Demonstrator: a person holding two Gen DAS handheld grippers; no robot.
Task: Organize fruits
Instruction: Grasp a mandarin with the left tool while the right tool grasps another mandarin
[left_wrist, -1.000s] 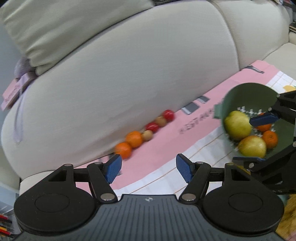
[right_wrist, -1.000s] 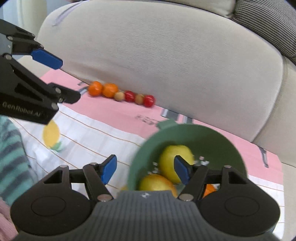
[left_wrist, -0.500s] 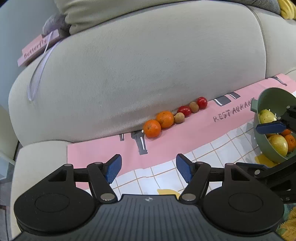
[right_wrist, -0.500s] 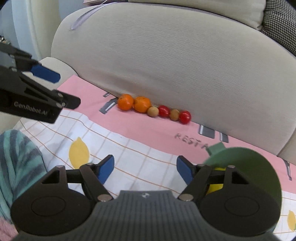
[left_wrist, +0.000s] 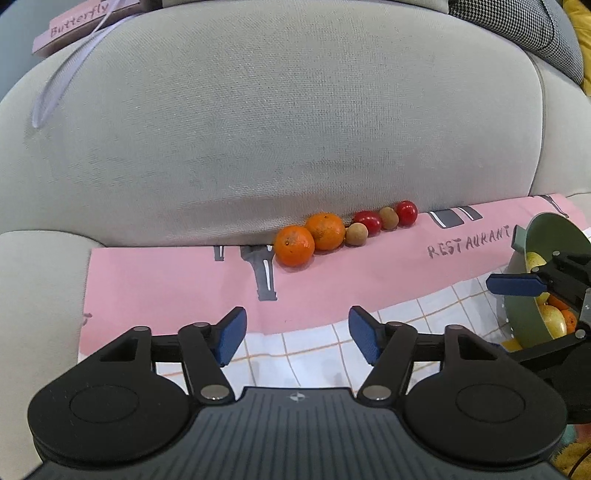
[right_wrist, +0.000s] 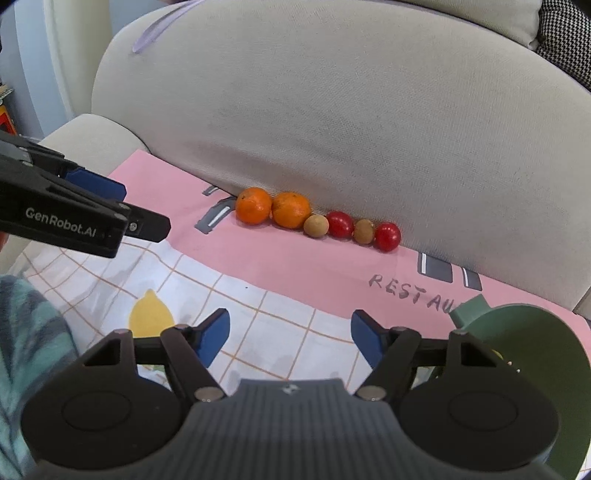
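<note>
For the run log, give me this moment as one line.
left gripper open, empty | right gripper open, empty | six fruits against sofa | green bowl holds fruit

My left gripper (left_wrist: 295, 334) hangs level, its blue pads (left_wrist: 231, 334) spread wide with nothing between them. My right gripper (right_wrist: 290, 341) sits just to its right, jaws equally wide and empty. Both point toward the far side.

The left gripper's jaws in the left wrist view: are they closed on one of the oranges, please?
No, the left gripper stands open and empty, well short of the two round oranges lying against the beige sofa backrest.
</note>
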